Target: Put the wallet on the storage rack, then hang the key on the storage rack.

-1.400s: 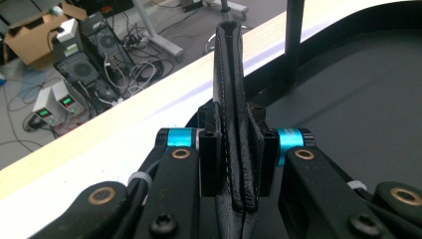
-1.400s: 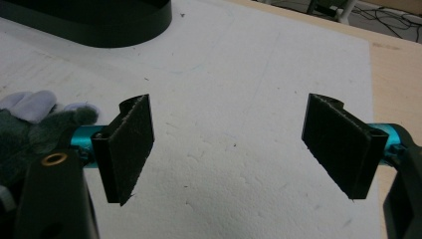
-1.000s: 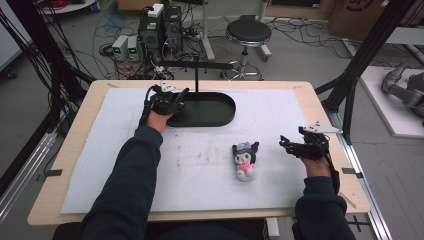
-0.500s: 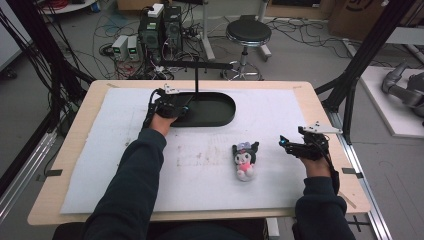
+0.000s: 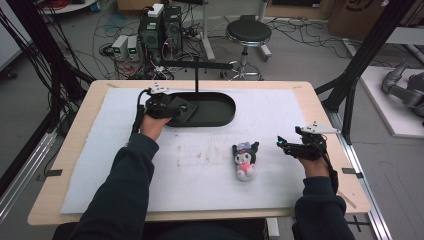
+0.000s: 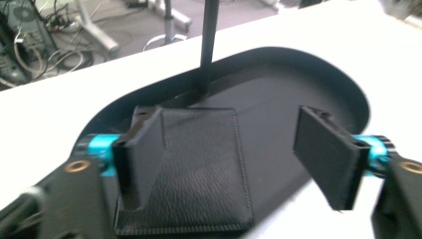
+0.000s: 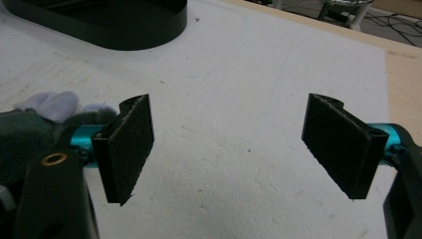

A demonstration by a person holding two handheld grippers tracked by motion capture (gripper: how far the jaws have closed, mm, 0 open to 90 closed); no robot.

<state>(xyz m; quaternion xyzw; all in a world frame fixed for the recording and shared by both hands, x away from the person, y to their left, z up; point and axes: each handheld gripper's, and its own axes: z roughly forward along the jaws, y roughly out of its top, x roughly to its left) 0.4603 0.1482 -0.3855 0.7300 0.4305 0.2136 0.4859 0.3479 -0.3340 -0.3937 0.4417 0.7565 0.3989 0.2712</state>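
Left gripper (image 6: 239, 154) now farther over black tray (image 5: 225, 117), jaws apart.

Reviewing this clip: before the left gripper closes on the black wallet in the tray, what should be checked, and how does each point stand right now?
1. Left gripper jaws apart: ok, wide open.
2. Black wallet between them: not ok; it lies mostly toward one jaw, with a gap before the other.
3. Wallet lying flat in the black oval tray: ok.
4. The tray's upright post away from the jaws: ok, it stands beyond them.
5. Right gripper out of the way: ok, open over the white mat, beside the plush toy.
6. Jaw touching the wallet: cannot tell.
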